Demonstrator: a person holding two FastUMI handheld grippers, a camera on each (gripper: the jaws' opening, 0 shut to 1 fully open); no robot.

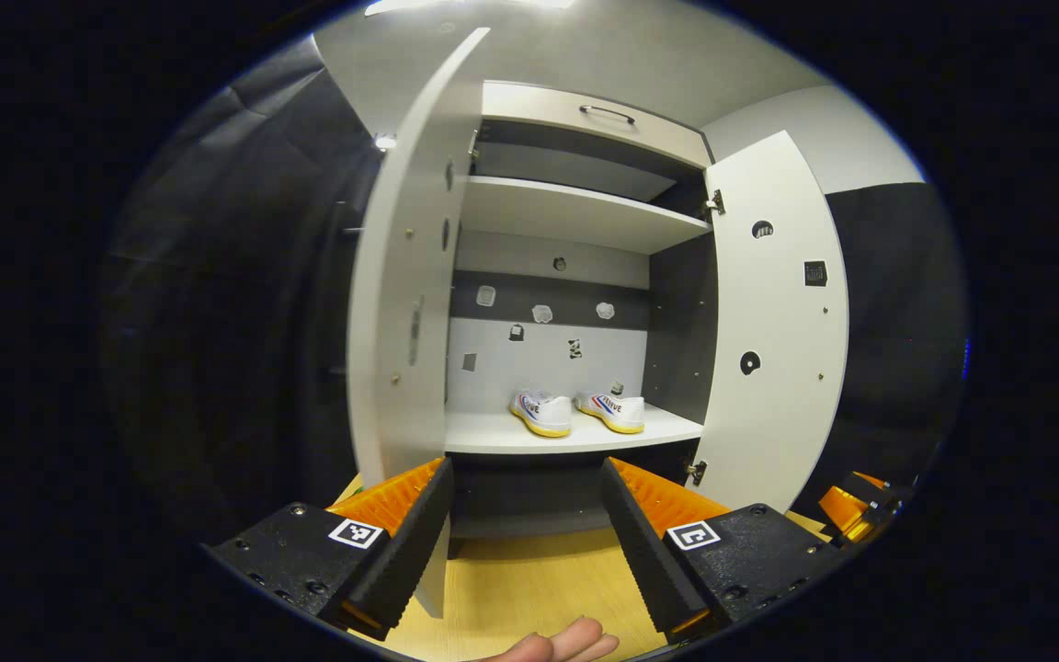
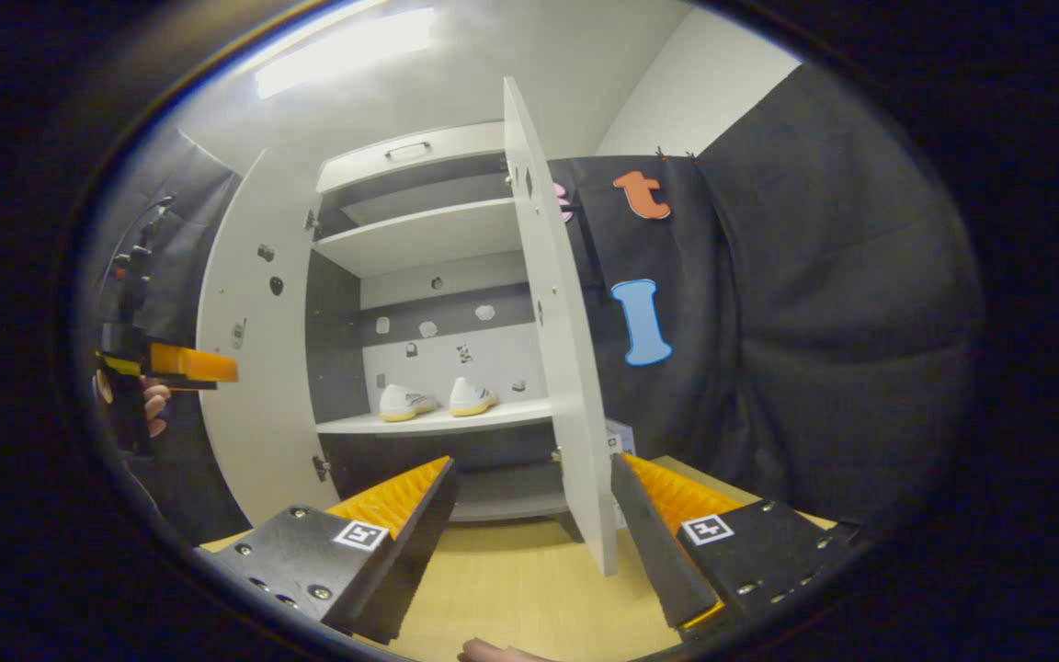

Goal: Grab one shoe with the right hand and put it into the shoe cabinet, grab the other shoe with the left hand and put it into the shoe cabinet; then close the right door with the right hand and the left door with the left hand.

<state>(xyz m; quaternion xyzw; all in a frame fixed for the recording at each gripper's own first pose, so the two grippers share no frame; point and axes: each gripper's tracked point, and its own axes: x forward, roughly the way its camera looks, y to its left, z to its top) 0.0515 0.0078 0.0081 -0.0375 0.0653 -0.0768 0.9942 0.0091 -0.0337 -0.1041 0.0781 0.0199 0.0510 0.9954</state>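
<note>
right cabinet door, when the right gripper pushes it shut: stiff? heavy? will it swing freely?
Probably stiff: the right door is a flat, tall panel, unlikely to flex. Likely light enough to push; it looks thin edge-on. It hangs on hinges at the shoe cabinet, so it should swing rather than slide. The open right gripper sits at its lower edge.

Cabinet shelf (image 1: 575, 434), two shoes (image 1: 577, 411) side by side

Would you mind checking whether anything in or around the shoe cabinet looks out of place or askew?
Nothing stands out. Both shoes sit upright side by side on the lower shelf, and the left door and right door hang open without visible damage. Both grippers are open and hold nothing.
</note>
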